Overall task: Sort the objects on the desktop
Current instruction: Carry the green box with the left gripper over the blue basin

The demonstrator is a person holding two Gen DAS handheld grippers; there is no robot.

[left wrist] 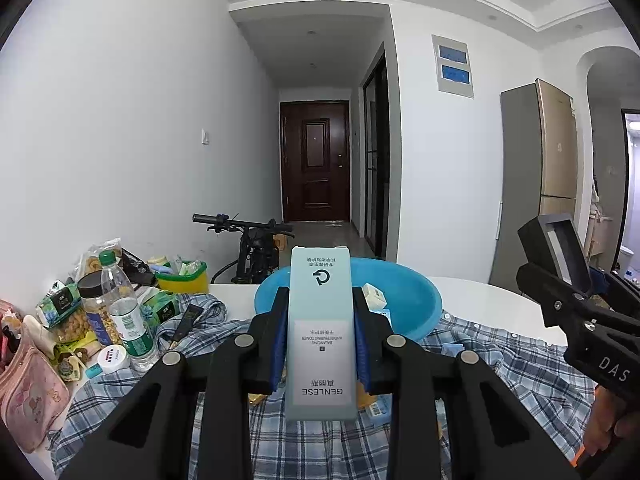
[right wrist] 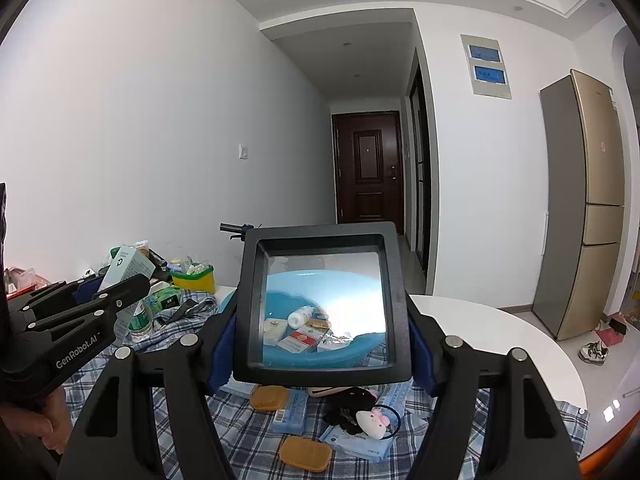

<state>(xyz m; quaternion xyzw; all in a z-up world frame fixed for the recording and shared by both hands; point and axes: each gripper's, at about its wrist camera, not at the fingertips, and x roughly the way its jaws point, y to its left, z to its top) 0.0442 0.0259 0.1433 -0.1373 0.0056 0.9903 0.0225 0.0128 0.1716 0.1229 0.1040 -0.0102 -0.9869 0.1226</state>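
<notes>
My left gripper is shut on a tall pale blue-green toner box, which it holds upright above the plaid cloth. Behind the box stands a blue basin with small boxes and a white bottle in it. In the right wrist view, my right gripper is shut on a black square frame with a clear window, and the basin shows through that window. Each gripper also appears in the other view, the right gripper at the far right and the left gripper at the left.
A plaid cloth covers part of the round white table. At the left stand a water bottle, snack packs, a yellow-green tub and a pink pouch. A plush charm, brown pads and blue packets lie on the cloth.
</notes>
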